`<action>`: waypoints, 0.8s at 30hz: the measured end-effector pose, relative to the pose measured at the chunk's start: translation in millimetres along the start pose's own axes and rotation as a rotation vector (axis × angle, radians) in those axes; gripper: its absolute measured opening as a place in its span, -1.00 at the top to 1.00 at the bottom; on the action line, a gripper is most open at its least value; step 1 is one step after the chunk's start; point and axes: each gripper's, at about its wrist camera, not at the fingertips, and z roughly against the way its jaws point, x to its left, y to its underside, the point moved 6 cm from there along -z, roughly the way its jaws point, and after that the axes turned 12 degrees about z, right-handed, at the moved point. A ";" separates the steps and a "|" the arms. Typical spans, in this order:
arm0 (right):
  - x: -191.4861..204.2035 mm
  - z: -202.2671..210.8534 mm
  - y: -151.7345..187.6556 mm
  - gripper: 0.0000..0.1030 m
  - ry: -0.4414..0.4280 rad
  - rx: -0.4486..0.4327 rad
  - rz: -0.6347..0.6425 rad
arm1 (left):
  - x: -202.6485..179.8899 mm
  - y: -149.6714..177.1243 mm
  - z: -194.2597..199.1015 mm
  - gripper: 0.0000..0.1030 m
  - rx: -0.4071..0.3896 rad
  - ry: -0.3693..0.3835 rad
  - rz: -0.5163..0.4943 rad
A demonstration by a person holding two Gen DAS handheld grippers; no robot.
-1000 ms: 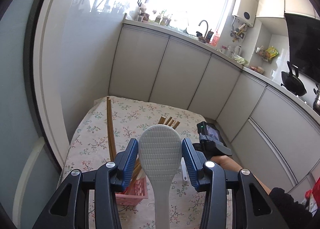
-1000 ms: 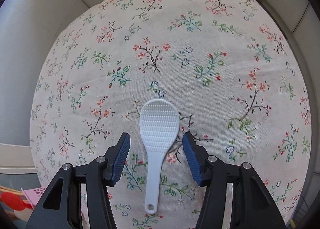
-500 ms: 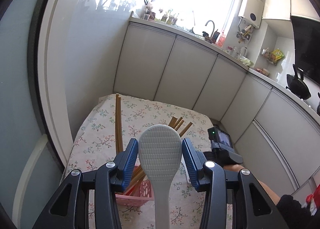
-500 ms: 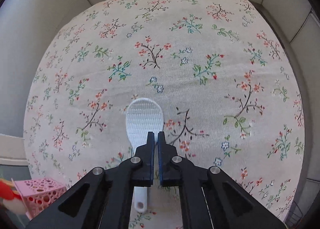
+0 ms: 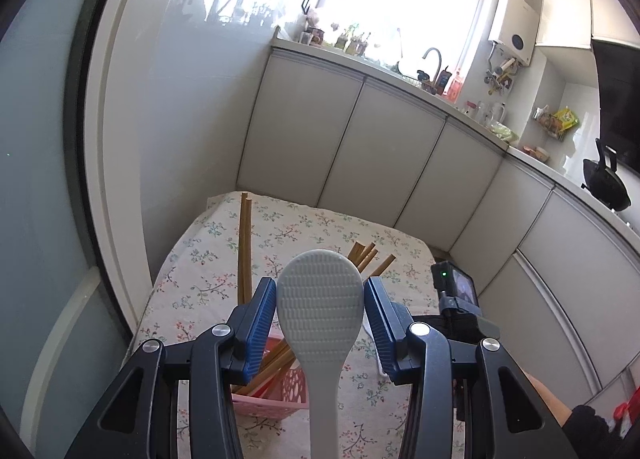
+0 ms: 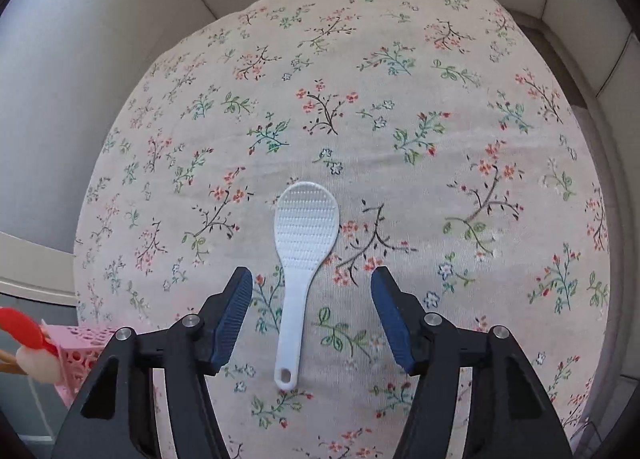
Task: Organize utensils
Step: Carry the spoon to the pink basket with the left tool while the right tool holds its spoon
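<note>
The left gripper [image 5: 320,323] holds a grey rice paddle [image 5: 320,319] between its blue pads, with the head of the paddle standing up. Behind it, a pink basket [image 5: 280,391] stands on the flowered tablecloth [image 5: 208,271], and wooden chopsticks [image 5: 244,247] lean out of it. At the right, the other gripper [image 5: 456,299] is partly seen above the cloth.
</note>
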 end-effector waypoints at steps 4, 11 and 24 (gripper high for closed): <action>9.8 -20.8 -11.1 -0.30 0.129 -0.003 0.082 | 3.9 -0.9 -6.0 0.11 0.002 -0.012 0.001; 20.9 -23.9 -16.4 0.09 0.215 -0.017 0.153 | 10.1 -6.6 -7.3 0.11 -0.030 -0.002 0.019; 12.3 76.4 35.3 0.09 0.008 -0.217 0.067 | 23.1 -1.3 -29.4 0.10 -0.290 -0.049 0.009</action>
